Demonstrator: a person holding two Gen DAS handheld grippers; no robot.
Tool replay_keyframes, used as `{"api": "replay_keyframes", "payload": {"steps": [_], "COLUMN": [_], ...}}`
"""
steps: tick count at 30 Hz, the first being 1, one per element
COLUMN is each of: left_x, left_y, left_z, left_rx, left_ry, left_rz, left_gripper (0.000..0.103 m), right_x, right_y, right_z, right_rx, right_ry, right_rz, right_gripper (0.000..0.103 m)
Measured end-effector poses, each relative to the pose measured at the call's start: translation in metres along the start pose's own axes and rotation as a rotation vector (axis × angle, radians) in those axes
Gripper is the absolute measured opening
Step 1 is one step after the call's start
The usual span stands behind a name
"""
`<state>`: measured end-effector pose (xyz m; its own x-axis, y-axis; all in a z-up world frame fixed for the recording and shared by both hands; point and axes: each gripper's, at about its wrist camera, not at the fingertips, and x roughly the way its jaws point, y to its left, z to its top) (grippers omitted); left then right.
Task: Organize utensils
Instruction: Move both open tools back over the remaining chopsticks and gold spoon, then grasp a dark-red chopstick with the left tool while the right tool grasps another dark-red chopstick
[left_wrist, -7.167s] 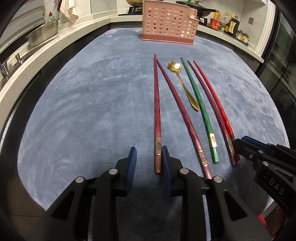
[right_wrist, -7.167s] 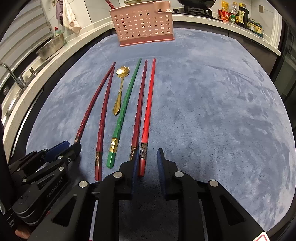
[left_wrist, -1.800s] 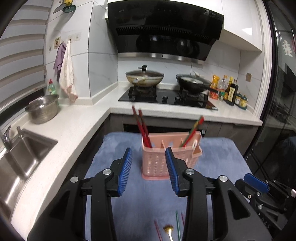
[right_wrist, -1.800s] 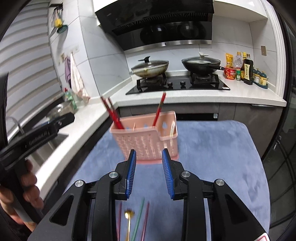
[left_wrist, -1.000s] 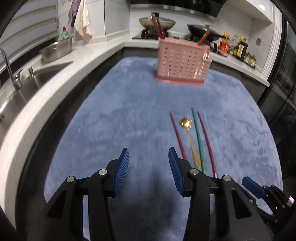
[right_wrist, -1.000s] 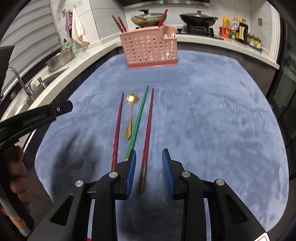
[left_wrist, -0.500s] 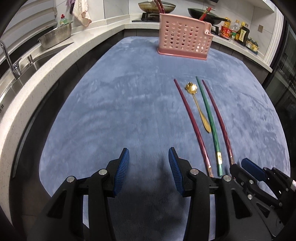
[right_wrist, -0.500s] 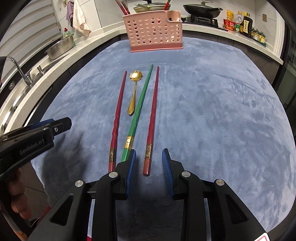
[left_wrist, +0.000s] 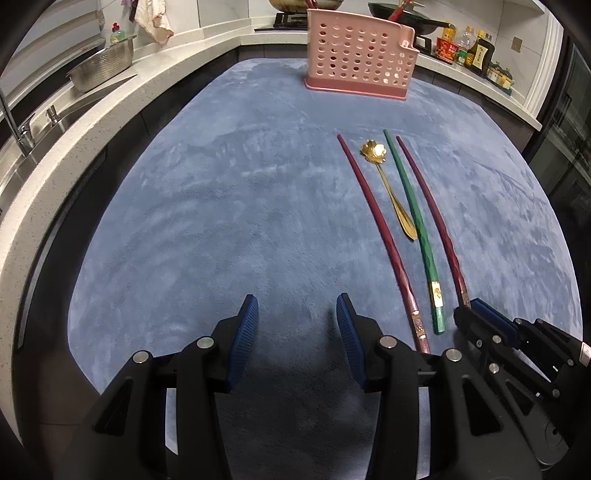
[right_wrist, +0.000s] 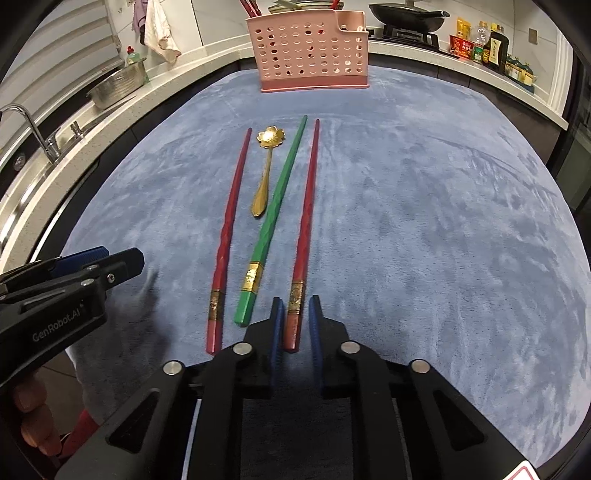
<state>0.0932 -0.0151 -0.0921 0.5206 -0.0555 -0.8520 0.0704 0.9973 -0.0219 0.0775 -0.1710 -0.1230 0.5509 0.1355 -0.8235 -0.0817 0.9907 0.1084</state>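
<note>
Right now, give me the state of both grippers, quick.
Left gripper: open, nothing between its jaws.
Right gripper: shut on the rightmost red chopstick, near its butt end.

on blue-grey plush mat (right_wrist: 424, 221): three long faceted chopsticks with gold bands near butt ends, plus one gold flower-bowl spoon (right_wrist: 266, 168), all lying flat, roughly parallel, tips toward pink perforated plastic utensil basket (right_wrist: 310, 51) upright at far edge. left to right: dark red chopstick (right_wrist: 227, 240), spoon, green chopstick (right_wrist: 275, 214), red chopstick (right_wrist: 306, 221). butt end of red chopstick between blue pads of right gripper (right_wrist: 295, 325). more red chopsticks standing in basket.
</note>
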Motion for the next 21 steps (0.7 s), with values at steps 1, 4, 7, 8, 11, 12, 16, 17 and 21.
{"api": "replay_keyframes", "payload": {"steps": [1,4,7,8,11,12,16,17,21], "left_x": [0.000,0.001,0.000,0.001,0.002,0.003,0.005,0.006,0.008], "left_y": [-0.001,-0.007,-0.013,-0.016,-0.023,-0.025,-0.033,-0.035,-0.041], "left_z": [0.000,-0.002,-0.003,-0.004,-0.004,-0.005,-0.006,-0.007,-0.006], "left_rx": [0.002,0.009,0.013,0.017,0.020,0.022,0.039,0.040,0.036], "left_ry": [0.002,0.008,0.011,0.017,0.031,0.035,0.043,0.046,0.056], "left_rz": [-0.002,-0.015,-0.040,-0.052,-0.078,-0.091,-0.102,-0.103,-0.117], "left_gripper": [0.043,0.049,0.052,0.053,0.056,0.056,0.056,0.056,0.056], "right_x": [0.000,-0.002,-0.004,-0.005,-0.008,-0.009,-0.011,-0.011,-0.011], "right_y": [-0.001,-0.005,-0.011,-0.013,-0.017,-0.018,-0.022,-0.022,-0.023], "right_z": [0.000,-0.001,-0.002,-0.003,-0.005,-0.006,-0.009,-0.009,-0.010], "right_rx": [0.001,0.015,0.033,0.040,0.052,0.054,0.067,0.070,0.072], "right_ry": [-0.001,0.000,0.002,0.002,0.003,0.003,0.005,0.006,0.005], "right_rz": [-0.002,-0.001,-0.003,-0.003,-0.002,-0.002,0.002,0.003,0.006], "right_gripper": [0.008,0.007,0.007,0.007,0.007,0.007,0.007,0.007,0.007]}}
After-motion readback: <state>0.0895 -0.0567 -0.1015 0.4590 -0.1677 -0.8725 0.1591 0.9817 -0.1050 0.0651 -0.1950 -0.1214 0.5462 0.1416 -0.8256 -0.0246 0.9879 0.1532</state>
